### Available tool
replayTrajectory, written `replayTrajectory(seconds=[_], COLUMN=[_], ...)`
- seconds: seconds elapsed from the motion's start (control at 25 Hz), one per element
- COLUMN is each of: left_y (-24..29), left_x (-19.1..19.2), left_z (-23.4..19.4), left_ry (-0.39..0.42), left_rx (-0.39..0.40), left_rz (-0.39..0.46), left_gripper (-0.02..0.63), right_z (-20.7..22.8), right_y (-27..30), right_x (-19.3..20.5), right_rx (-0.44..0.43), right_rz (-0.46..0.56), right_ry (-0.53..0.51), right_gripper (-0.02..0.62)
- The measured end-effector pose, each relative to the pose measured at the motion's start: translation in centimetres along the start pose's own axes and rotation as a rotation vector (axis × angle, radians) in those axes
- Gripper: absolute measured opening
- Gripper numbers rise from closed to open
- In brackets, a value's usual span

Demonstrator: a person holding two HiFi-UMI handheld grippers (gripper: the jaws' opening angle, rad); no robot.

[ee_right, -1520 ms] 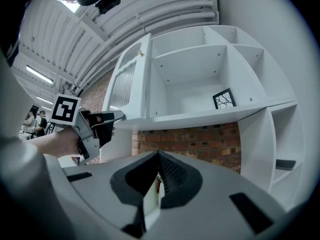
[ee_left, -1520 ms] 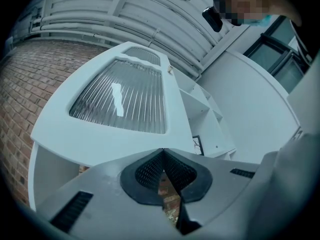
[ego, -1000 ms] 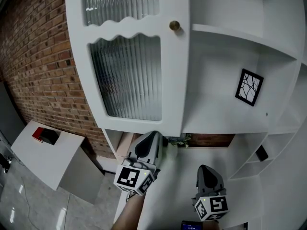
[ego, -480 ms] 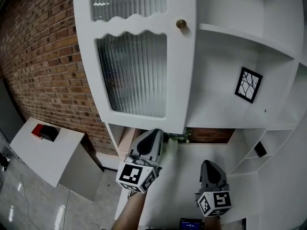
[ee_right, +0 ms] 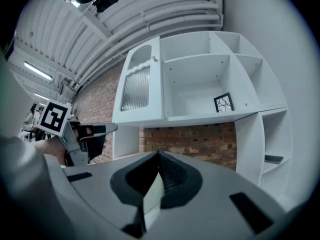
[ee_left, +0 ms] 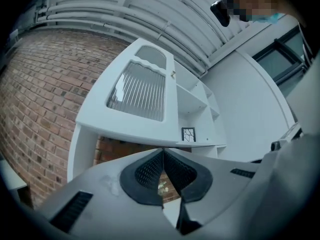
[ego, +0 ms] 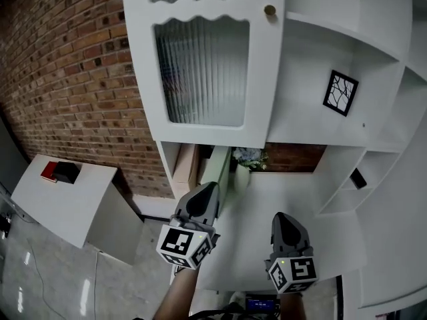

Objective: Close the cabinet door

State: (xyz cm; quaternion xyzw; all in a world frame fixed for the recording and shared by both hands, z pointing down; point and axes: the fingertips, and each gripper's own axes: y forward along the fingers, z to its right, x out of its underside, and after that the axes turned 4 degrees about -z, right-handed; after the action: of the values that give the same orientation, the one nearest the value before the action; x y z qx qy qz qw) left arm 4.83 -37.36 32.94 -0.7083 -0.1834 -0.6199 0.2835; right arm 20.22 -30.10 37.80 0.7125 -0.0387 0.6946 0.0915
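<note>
The cabinet door sits above the far left corner of the counter, covering the left compartment of the white cabinet. It has ribbed glass under a wavy white trim. A small brass knob shows at the door's right edge, just beside the open shelves. In the right gripper view the door looks flat against the cabinet front; I cannot tell whether it is fully seated.

Neither tool touches it. The left hand-held gripper hangs over the counter's left edge, well below the door, its nose pointing up toward it. Its own view shows the jaws pressed together at the tips, with nothing between them. The right hand-held gripper hovers over the near edge of the counter, apart from the left one. Its jaws are closed up too, tips meeting and empty.

Moving outward, a small black-framed picture leans on the open shelf to the right of the door. A pale vase with flowers stands at the far edge of the counter, under the door's lower right corner. A small dark thing lies in the lower shelf by the counter's right edge. A brick wall runs off to the left, and a low white table there carries a red and black thing.
</note>
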Motion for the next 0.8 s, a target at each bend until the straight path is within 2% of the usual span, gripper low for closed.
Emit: replayTrajectory(seconds=[0.36, 0.8], left_y=[-8.3, -12.9], left_x=[0.2, 0.0], left_z=[0.8, 1.7], left_ry=[-0.045, -0.046], left_rx=[0.007, 0.034], left_rz=[-0.013, -0.02], left_gripper=[0.014, 0.014], right_z=[-7.0, -9.7], right_y=[-4.8, -8.3], right_x=[-1.1, -0.7], right_rx=[-0.01, 0.034], right_rz=[0.039, 0.048], right_ry=[-0.046, -0.045], right_gripper=[0.0, 0.0])
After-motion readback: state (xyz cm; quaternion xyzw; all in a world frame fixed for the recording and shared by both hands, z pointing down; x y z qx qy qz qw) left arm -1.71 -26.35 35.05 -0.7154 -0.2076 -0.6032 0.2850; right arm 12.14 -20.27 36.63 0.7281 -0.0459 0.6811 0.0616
